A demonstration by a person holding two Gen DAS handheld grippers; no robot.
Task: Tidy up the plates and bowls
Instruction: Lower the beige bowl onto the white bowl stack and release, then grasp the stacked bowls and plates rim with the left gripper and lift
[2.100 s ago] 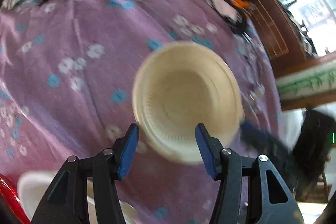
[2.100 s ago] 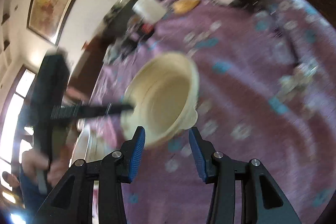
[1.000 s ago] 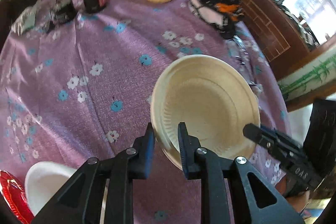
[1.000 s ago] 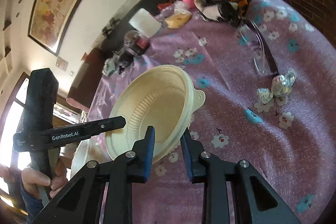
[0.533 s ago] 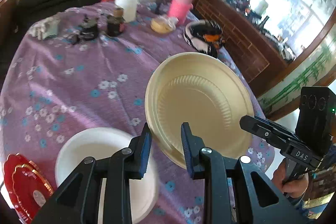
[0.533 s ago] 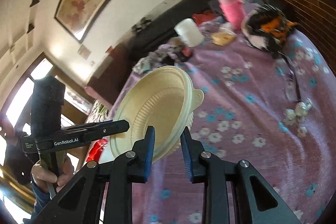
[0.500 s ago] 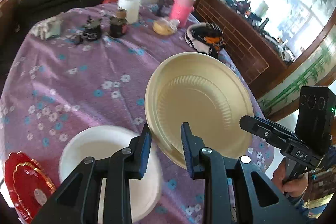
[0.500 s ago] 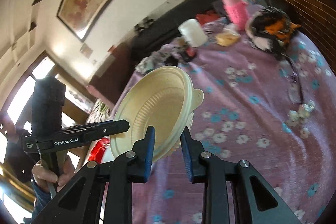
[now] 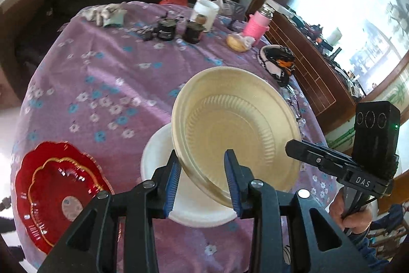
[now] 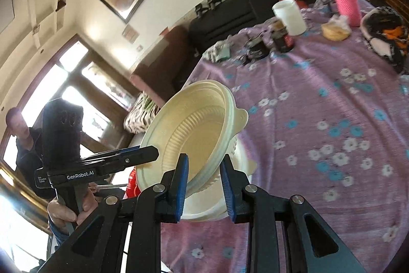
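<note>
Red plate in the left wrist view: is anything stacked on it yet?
No. The red plate lies bare on the purple tablecloth, apart from the white bowl and the cream bowl held above that.
</note>
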